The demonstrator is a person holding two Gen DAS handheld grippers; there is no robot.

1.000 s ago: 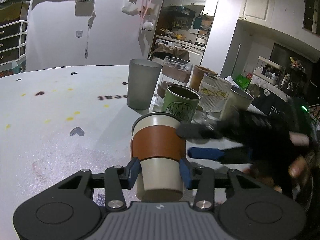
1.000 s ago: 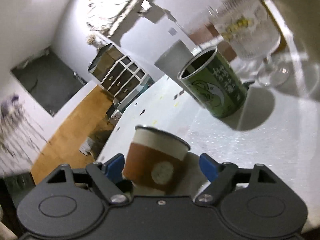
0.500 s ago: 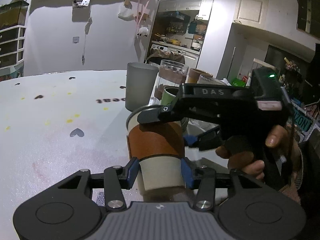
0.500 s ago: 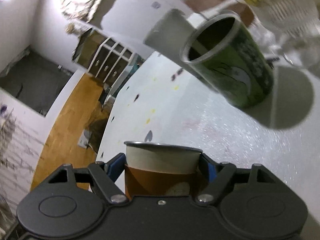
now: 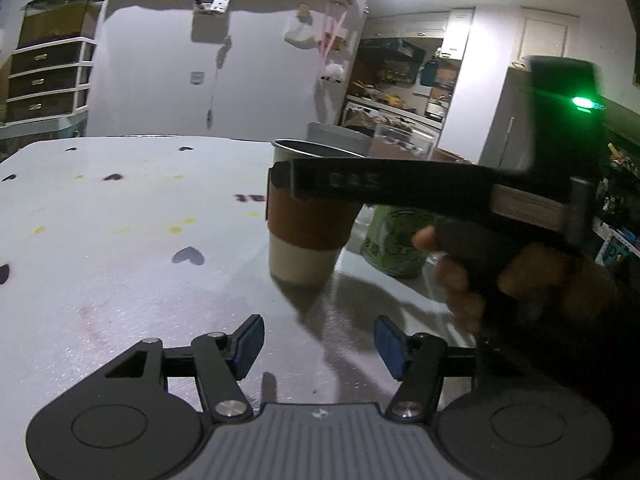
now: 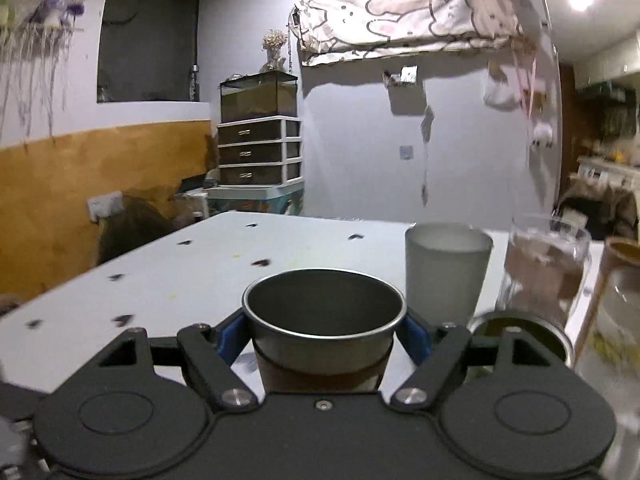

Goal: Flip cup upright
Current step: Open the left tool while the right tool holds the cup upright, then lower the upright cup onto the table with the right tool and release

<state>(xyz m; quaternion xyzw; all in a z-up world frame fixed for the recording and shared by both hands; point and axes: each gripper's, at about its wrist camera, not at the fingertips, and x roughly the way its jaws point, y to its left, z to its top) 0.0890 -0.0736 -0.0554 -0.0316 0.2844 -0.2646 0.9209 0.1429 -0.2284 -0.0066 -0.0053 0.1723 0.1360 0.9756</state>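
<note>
The cup (image 5: pixel 304 236) is cream with a brown sleeve and a metal rim. It stands upright, mouth up, with its base at the white table (image 5: pixel 120 240). My right gripper (image 6: pixel 324 332) is shut on the cup (image 6: pixel 320 332) just under its rim, and its black body crosses the cup in the left wrist view (image 5: pixel 400 184). My left gripper (image 5: pixel 318 344) is open and empty, drawn back from the cup, its blue pads (image 5: pixel 250 342) apart above the table.
A green printed can (image 5: pixel 396 240) stands right behind the cup. A frosted grey tumbler (image 6: pixel 448 268), a glass jar with brown contents (image 6: pixel 548 268) and another glass (image 6: pixel 620 292) stand further back right. The table stretches to the left with dark heart marks.
My left gripper has let go of the cup and pulled back. My right gripper has closed on the cup near its rim and now holds it upright.
</note>
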